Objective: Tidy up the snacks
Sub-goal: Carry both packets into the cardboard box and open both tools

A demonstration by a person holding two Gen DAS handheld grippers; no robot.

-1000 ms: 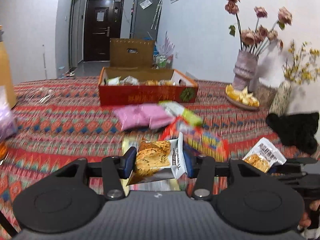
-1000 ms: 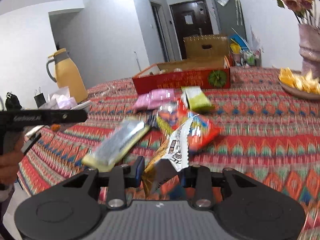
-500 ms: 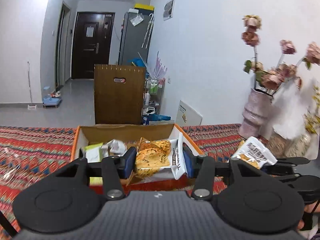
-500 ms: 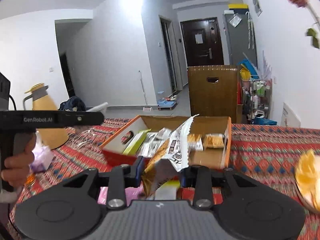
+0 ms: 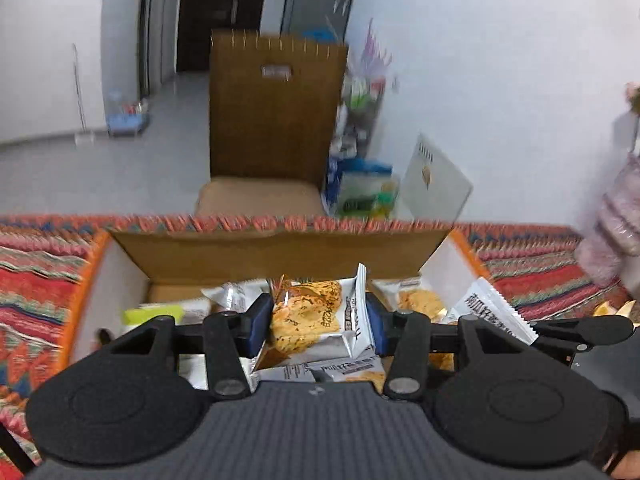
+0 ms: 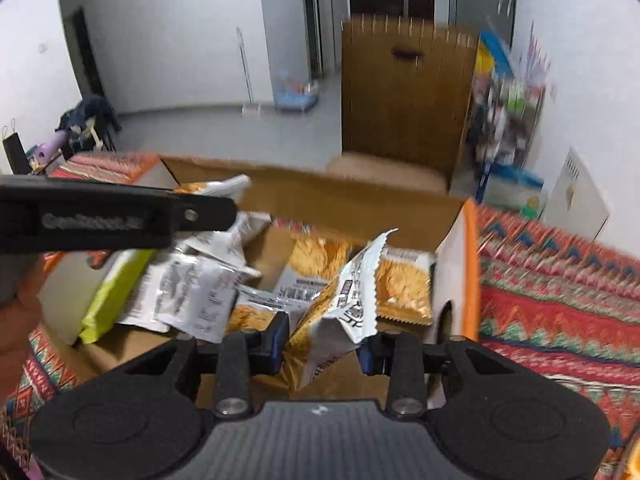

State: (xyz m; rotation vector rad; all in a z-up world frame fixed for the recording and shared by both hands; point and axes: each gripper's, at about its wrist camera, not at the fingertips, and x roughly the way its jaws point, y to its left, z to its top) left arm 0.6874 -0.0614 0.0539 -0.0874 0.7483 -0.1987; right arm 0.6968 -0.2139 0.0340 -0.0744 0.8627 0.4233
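My left gripper (image 5: 318,322) is shut on a white and orange snack packet (image 5: 316,316), held above the open cardboard box (image 5: 276,248). My right gripper (image 6: 324,344) is shut on a second white and orange snack packet (image 6: 344,300), tilted upright over the right half of the same box (image 6: 460,248). Inside the box lie several similar packets (image 6: 192,292) and a yellow-green pack (image 6: 112,292). The right gripper and its packet (image 5: 496,312) show at the right of the left wrist view. The left gripper's black body (image 6: 116,220) crosses the left of the right wrist view.
The box stands on a red patterned tablecloth (image 6: 560,288). A brown chair (image 5: 276,120) stands just beyond the table's far edge. A pale vase (image 5: 616,232) is at the right, and a shelf of clutter (image 6: 508,120) stands by the wall.
Both grippers have travelled forward across the table with their packets, from above the loose snacks to over the open box. The grips are unchanged.
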